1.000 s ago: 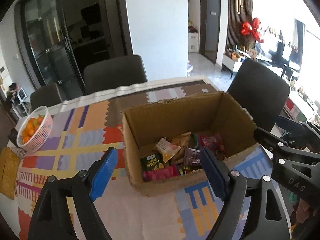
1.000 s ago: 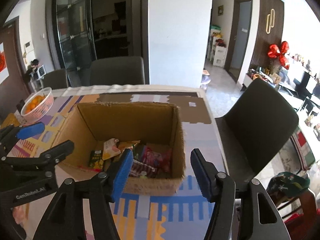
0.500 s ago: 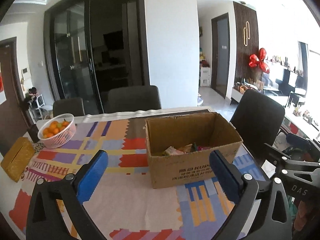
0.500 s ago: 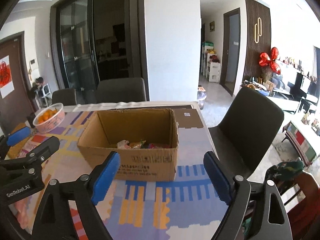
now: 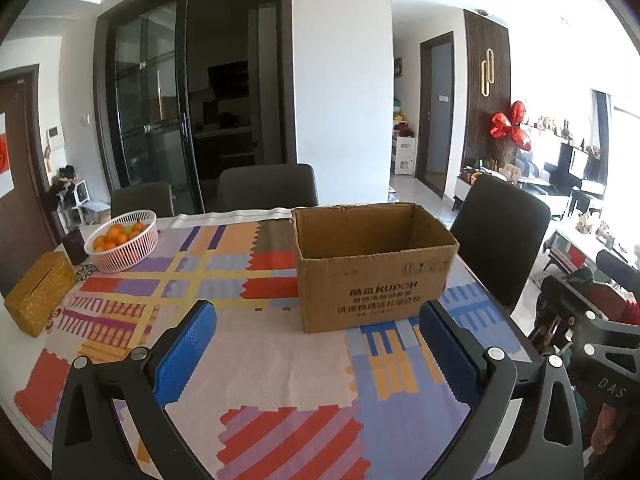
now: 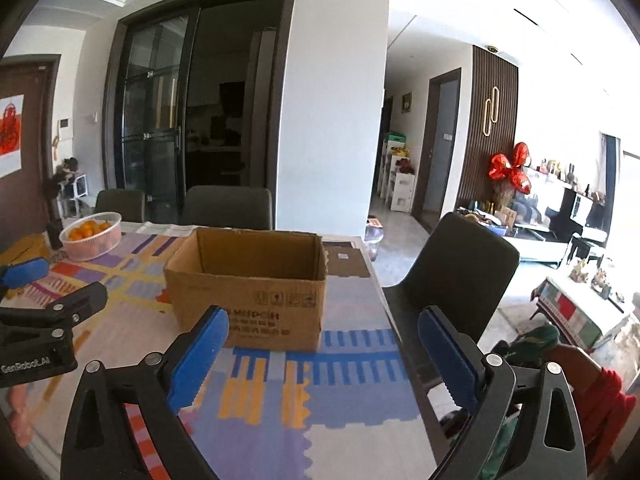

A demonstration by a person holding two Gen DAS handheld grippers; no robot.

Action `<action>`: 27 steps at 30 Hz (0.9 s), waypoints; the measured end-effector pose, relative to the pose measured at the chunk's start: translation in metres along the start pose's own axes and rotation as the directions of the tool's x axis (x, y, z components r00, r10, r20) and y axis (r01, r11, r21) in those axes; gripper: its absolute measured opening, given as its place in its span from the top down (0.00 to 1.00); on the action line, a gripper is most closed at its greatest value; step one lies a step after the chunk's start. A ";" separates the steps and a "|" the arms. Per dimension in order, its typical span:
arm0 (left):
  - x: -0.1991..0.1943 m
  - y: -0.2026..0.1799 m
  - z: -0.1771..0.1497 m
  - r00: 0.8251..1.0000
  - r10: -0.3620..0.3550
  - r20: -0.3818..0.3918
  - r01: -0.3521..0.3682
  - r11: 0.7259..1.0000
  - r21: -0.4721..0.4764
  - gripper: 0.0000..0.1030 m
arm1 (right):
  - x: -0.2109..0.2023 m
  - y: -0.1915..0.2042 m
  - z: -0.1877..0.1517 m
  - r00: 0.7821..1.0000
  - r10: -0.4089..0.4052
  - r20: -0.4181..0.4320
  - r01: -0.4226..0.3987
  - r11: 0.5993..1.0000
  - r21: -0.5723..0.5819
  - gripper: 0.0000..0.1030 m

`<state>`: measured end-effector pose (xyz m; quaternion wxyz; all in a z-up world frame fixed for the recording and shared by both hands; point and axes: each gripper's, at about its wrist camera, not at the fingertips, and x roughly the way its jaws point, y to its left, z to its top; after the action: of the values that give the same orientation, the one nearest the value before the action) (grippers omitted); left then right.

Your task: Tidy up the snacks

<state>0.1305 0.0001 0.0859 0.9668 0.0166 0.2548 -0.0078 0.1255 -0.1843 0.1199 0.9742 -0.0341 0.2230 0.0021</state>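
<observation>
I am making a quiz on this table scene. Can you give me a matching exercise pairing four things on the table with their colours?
Things:
1. open cardboard box
2. round plastic basket of oranges
3. rectangular tissue box
4. pads of the left gripper

Colours:
A. blue
B. golden yellow
C. brown
D. pinkish white

Pairs: 1-C, 2-D, 3-B, 4-A

Basket of oranges [image 5: 122, 240], gold tissue box [image 5: 38, 294], dark chairs [image 5: 500, 236]
</observation>
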 end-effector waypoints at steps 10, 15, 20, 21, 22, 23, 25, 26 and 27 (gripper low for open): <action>-0.038 -0.001 -0.021 0.999 0.016 0.028 -0.017 0.999 0.031 0.00 | -0.033 -0.003 -0.011 1.000 0.031 -0.002 -0.031 0.999 0.007 0.06; -0.047 -0.001 -0.025 0.999 0.024 0.033 -0.025 0.999 0.034 0.00 | -0.043 -0.001 -0.014 0.999 0.047 0.006 -0.047 0.999 0.013 0.06; -0.057 -0.002 -0.024 0.998 0.018 0.065 -0.020 0.999 0.029 0.00 | -0.052 0.000 -0.015 0.999 0.047 0.025 -0.048 0.999 0.011 0.06; -0.058 -0.002 -0.024 0.997 0.018 0.069 -0.020 0.999 0.030 0.00 | -0.054 -0.001 -0.015 0.998 0.048 0.030 -0.049 0.999 0.014 0.06; -0.059 -0.002 -0.024 0.997 0.019 0.072 -0.021 0.999 0.032 0.00 | -0.055 -0.001 -0.015 0.998 0.046 0.033 -0.046 0.999 0.015 0.06; -0.059 -0.003 -0.024 0.997 0.019 0.078 -0.022 0.999 0.035 0.00 | -0.055 -0.002 -0.014 0.999 0.042 0.035 -0.042 0.999 0.016 0.06; -0.058 -0.002 -0.024 0.997 0.023 0.079 -0.026 0.999 0.034 0.00 | -0.056 -0.002 -0.015 0.999 0.038 0.037 -0.039 0.999 0.018 0.06; -0.057 -0.002 -0.025 0.997 0.020 0.078 -0.022 0.999 0.031 0.00 | -0.056 -0.002 -0.015 0.999 0.036 0.039 -0.037 0.999 0.018 0.06; -0.057 -0.002 -0.025 0.997 0.017 0.076 -0.019 0.999 0.030 0.00 | -0.056 -0.001 -0.015 0.999 0.036 0.039 -0.037 0.999 0.018 0.06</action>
<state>0.0687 -0.0006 0.0922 0.9754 0.0336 0.2177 -0.0037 0.0687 -0.1862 0.1312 0.9784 -0.0210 0.2047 0.0185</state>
